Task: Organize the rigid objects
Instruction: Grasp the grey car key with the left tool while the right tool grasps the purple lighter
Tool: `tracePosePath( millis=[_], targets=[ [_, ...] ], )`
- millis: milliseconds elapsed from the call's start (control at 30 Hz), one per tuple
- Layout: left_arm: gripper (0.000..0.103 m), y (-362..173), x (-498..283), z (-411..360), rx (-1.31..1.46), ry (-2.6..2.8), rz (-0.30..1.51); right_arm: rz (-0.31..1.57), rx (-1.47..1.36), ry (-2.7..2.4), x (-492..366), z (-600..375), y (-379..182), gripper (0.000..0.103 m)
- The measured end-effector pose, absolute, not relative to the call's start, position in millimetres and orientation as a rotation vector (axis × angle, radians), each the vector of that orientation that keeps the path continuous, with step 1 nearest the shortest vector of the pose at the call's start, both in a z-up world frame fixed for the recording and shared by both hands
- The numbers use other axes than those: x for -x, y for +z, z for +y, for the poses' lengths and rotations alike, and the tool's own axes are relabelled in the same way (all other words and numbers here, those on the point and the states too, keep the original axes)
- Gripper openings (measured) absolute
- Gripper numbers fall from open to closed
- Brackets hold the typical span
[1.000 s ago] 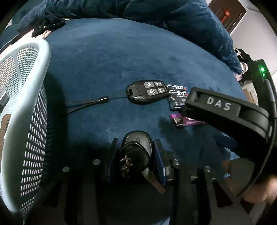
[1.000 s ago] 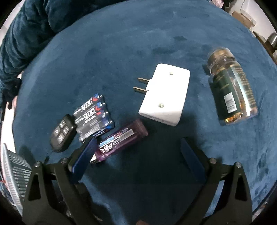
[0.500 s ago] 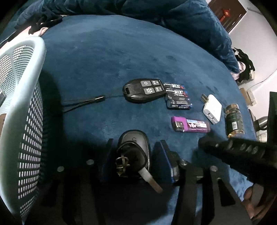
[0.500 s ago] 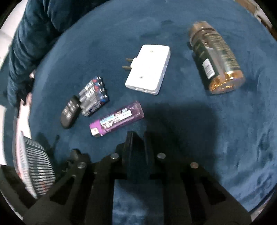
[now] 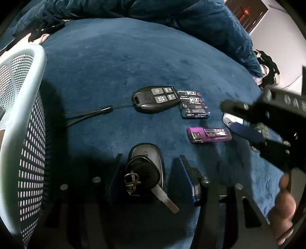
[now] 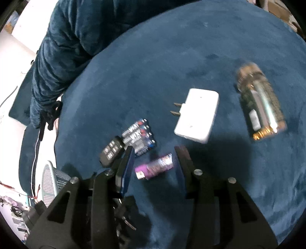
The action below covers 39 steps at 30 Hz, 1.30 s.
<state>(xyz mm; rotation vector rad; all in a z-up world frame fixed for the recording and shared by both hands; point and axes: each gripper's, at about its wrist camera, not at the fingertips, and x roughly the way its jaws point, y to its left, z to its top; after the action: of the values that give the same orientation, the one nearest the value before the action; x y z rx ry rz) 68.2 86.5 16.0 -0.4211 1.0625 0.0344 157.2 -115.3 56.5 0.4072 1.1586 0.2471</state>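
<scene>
Blue velvety cover (image 5: pixel 118 63): spreading across the whole surface, showing slight creases
Dark blue quilted fabric (image 5: pixel 172 13): bunching up along the far edge of the surface; in the right wrist view (image 6: pixel 63 44) draping down past the edge
Black strap (image 6: pixel 50 113): hanging at the surface edge beside that fabric
Dark door with red ornament (image 5: pixel 245 13): showing in the far corner against a pale wall
</scene>
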Motion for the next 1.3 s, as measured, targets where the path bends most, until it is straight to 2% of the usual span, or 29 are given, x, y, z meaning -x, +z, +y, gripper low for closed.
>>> tracePosePath(
  millis=[133, 267, 467, 700, 800, 867, 933, 1033, 1133, 1167, 1233, 1300],
  targets=[
    [0.059, 15.2, -69.8, 86.4, 0.421, 0.029, 1.064, 1.144, -0.376, 0.276, -177.0, -96.5, 48.8, 0.042],
    [0.06, 14.4, -71.1, 86.2, 0.419, 0.018, 1.063, 1.253, -0.419, 0.321, -185.6, -101.2, 20.1, 0.042],
    [0.061, 13.3, -70.1, 86.2, 0.421, 0.015, 1.058, 1.358, -0.478, 0.415, -160.2, -103.9, 22.4, 0.042],
    [0.061, 13.3, -69.5, 86.5, 0.417, 0.011, 1.072, 1.361, -0.131, 0.416, -144.8, -69.5, 24.5, 0.041],
    [0.06, 14.0, -69.9, 84.6, 0.404, 0.011, 1.089, 1.343, -0.012, 0.411, -140.0, -60.3, 24.5, 0.034],
    [0.06, 14.7, -69.2, 82.6, 0.388, 0.012, 1.103, 1.342, 0.005, 0.395, -138.8, -61.6, 26.8, 0.023],
    [0.06, 15.6, -68.3, 80.9, 0.372, 0.017, 1.121, 1.335, -0.059, 0.339, -136.7, -76.3, 33.4, 0.023],
    [0.061, 16.0, -67.5, 79.4, 0.369, 0.039, 1.145, 1.287, -0.013, 0.271, -133.5, -80.6, 43.1, 0.023],
    [0.06, 15.2, -72.3, 75.0, 0.342, 0.056, 1.171, 1.348, -0.028, 0.28, -136.9, -78.9, 29.0, 0.025],
    [0.058, 14.4, -74.5, 74.9, 0.334, 0.06, 1.177, 1.347, -0.014, 0.281, -137.9, -77.4, 27.5, 0.025],
    [0.042, 16.9, -75.2, 74.2, 0.306, 0.076, 1.178, 1.341, -0.016, 0.274, -139.0, -75.7, 27.7, 0.023],
    [0.038, 21.7, -71.3, 75.9, 0.318, 0.059, 1.168, 1.324, -0.059, 0.275, -138.3, -69.9, 31.2, 0.022]
  ],
)
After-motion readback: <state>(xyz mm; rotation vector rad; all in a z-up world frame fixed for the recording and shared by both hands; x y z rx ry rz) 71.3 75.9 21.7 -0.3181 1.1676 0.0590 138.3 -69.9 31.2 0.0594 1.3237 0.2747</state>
